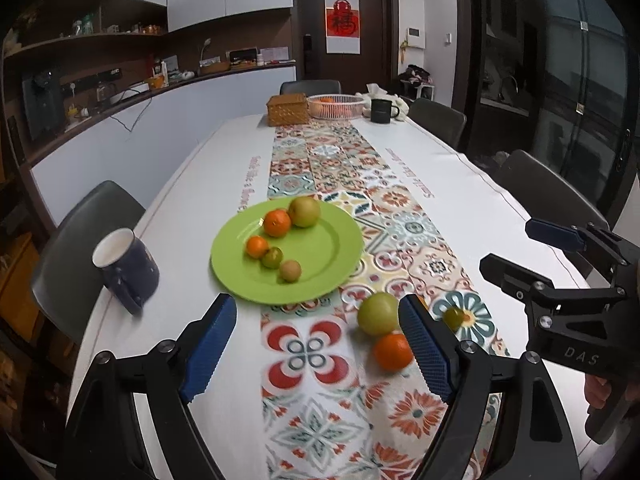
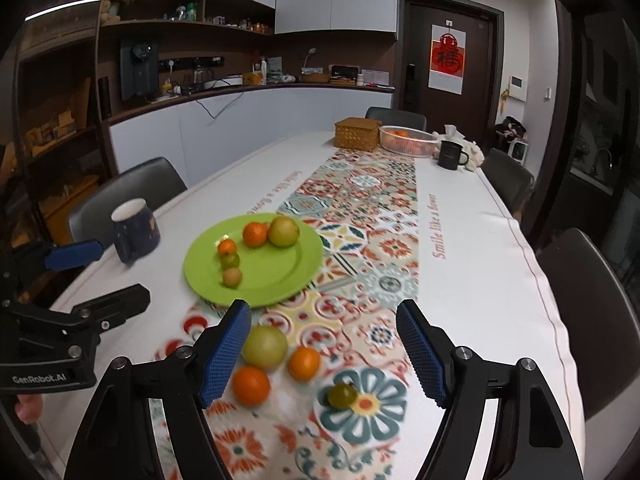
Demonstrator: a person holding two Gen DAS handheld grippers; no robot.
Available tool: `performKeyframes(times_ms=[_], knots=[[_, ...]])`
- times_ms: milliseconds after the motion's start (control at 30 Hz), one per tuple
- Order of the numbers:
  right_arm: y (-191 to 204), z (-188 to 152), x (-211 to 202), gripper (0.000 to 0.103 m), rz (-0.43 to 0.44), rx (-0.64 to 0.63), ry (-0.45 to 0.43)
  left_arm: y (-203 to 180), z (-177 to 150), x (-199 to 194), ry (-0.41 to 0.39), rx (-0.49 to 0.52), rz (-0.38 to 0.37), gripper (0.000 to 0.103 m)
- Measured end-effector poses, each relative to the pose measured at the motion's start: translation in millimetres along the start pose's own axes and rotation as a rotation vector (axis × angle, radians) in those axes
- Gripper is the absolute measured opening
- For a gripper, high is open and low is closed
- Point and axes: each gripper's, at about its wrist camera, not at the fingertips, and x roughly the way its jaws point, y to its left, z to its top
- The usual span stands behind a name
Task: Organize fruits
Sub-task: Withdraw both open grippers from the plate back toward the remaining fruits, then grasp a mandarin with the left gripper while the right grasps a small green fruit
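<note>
A green plate [image 1: 332,248] [image 2: 280,272] on the patterned runner holds several fruits: a yellow-green pear [image 1: 305,211], two oranges and two small greenish-brown ones. Loose on the runner nearer me lie a green apple [image 1: 378,314] [image 2: 265,346], an orange [image 1: 392,352] [image 2: 251,385], a second orange [image 2: 304,363] and a small green citrus [image 1: 454,317] [image 2: 343,396]. My left gripper [image 1: 316,304] [image 2: 122,270] hovers open and empty in front of the plate, left of the loose fruit. My right gripper [image 2: 322,308] [image 1: 516,246] hangs open above the loose fruit, touching none.
A dark blue mug [image 1: 126,268] [image 2: 134,230] stands left of the plate near the table edge. At the far end sit a wicker box [image 1: 288,110], a white basket with oranges [image 1: 336,106] and a black mug [image 1: 382,110]. Dark chairs line both sides.
</note>
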Motion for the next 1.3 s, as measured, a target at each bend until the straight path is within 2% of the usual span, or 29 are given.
performKeyframes(times_ms=[333, 733, 867, 1000, 1167, 1300], knots=[[-17.8, -36.8, 7.2, 0.075, 0.007, -0.001, 0.092, -32.1, -22.1, 22.1, 0.074, 0.054, -0.052, 0.083], [-19.7, -65.3, 42.3, 0.075, 0.044, -0.045, 0.196, -42.2, -45.1, 65.4, 0.169, 0.086, -0.122, 0.083], [-20.2, -69.0, 59.4, 0.07, 0.047, -0.057, 0.23, -43.6, -47.2, 82.3, 0.2, 0.089, -0.135, 0.081], [-24.7, -73.6, 75.4, 0.059, 0.052, -0.032, 0.267, -45.9, -47.2, 96.6, 0.237, 0.083, -0.144, 0.076], [-26.9, -77.4, 87.1, 0.053, 0.064, -0.003, 0.287, -48.2, -45.6, 106.6, 0.256, 0.076, -0.158, 0.072], [-26.3, -76.6, 94.9, 0.049, 0.066, 0.01, 0.292, -49.6, -44.5, 115.4, 0.276, 0.064, -0.167, 0.064]])
